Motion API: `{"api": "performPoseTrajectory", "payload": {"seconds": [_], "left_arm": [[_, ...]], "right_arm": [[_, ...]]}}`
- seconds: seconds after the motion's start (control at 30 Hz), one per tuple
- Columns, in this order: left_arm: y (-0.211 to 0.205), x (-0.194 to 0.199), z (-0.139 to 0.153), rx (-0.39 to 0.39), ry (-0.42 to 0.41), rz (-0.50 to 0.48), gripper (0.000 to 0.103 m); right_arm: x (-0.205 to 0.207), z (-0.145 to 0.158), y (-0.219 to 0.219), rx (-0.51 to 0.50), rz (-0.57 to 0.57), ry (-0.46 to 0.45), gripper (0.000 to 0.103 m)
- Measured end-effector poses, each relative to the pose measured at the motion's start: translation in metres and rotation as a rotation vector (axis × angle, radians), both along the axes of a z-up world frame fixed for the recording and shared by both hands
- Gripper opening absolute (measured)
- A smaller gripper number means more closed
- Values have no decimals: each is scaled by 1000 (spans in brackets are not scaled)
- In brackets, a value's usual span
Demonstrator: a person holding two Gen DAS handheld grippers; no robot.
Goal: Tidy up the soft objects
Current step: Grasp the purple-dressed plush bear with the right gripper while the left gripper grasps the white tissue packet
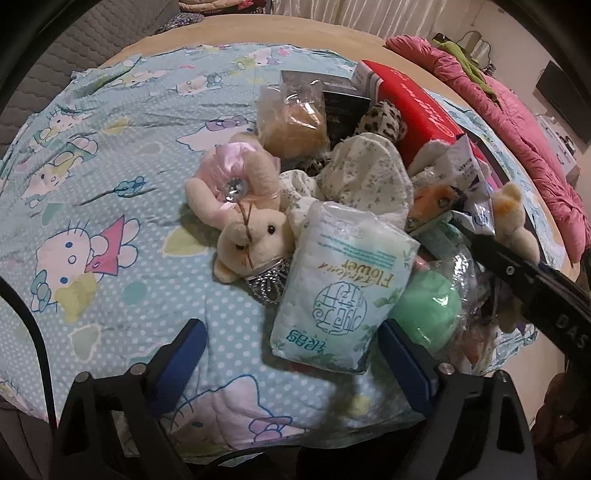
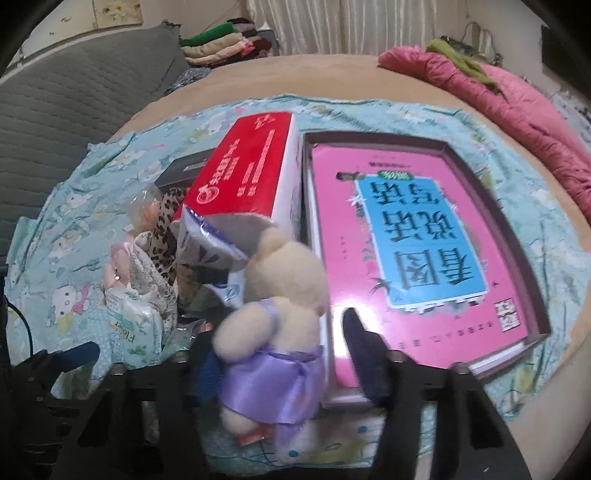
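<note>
While my right gripper pinched the squashy teddy round its middle, my left gripper gaped, tissue pack at twelve.

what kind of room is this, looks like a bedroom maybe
Probably a bedroom: a cartoon-print quilt spread over a bed, a pink duvet bunched at its edge, folded clothes stacked by curtains.

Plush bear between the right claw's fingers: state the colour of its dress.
Lilac satin dress, clearest in the right wrist view.

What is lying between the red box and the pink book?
Nothing: in the right wrist view the red box stands directly against the tray's wall holding the pink book.
</note>
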State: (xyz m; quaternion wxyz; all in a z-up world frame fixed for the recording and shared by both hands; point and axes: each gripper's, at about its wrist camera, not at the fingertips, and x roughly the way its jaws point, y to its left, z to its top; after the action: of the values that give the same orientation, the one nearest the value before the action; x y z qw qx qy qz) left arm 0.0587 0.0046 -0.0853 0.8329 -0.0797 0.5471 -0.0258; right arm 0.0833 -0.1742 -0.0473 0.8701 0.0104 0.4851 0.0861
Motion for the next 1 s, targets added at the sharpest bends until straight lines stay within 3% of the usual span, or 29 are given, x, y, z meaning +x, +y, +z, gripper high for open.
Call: {"api": "performPoseTrajectory", "payload": {"seconds": [0.1,0.33,0.43,0.63,1.0], "left_arm": [[-1,-1,-1,-11,-5,-4,86],[0,0,-3,-108,-1,-16,56],[3,-1,-3,-128,-7,-12,51],[17,-5,2,-208,-24,7,48],[11,-12,3,-227,12,-28,48]], "right_arm": [[-2,2,-2,28,-1,-16,41],[-11,18,-19,111,-46,-99,39],[-14,22,-23,128,-56,-108,39],[-14,14,-25,155,-48,-44,39],[-18,2,-24,129,-21,56,40]]}}
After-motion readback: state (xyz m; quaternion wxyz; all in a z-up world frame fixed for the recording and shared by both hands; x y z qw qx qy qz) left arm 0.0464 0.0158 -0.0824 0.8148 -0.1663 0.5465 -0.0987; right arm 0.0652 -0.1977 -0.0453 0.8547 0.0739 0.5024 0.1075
